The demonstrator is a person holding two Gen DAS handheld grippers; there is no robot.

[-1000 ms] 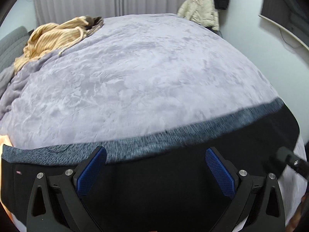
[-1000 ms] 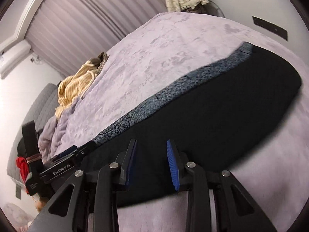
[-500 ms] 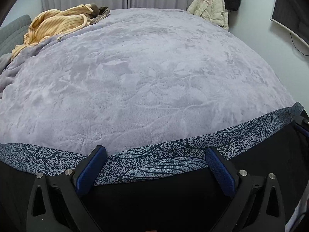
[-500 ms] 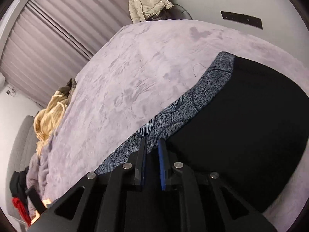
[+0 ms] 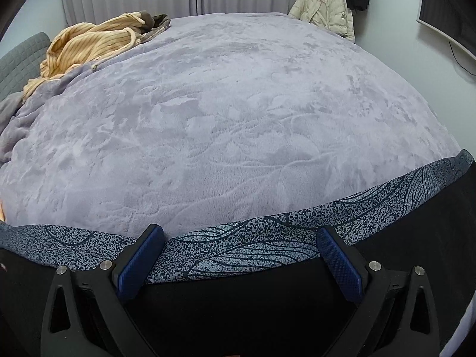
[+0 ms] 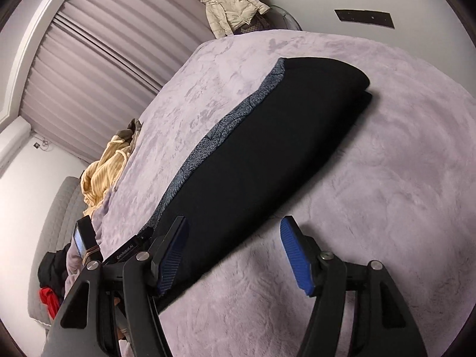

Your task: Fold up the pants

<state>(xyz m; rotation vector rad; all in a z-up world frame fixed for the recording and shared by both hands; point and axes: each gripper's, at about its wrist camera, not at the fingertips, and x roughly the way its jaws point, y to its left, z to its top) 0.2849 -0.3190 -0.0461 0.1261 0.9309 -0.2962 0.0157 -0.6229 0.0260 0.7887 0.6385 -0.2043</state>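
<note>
The black pants (image 6: 261, 154) lie folded in a long band on the lilac bed cover, with a blue speckled patterned strip (image 6: 220, 131) along their far edge. In the left wrist view the pants (image 5: 244, 306) fill the bottom and the patterned strip (image 5: 244, 250) runs across. My left gripper (image 5: 242, 255) is open, its fingers low over the pants. My right gripper (image 6: 235, 255) is open and empty at the pants' near edge, with its left finger (image 6: 172, 253) over the black cloth and its right finger (image 6: 294, 255) over the cover.
The lilac plush cover (image 5: 238, 119) spreads over the whole bed. A yellow striped garment (image 5: 89, 44) lies at the far left corner. A cream jacket (image 5: 324, 3) hangs at the back right. Grey curtains are behind. A grey padded headboard (image 6: 56, 223) is at the left.
My right gripper was shut on the pants half a second ago and is now open and drawn back from the cloth. My left gripper stays open over the pants and has barely moved.
</note>
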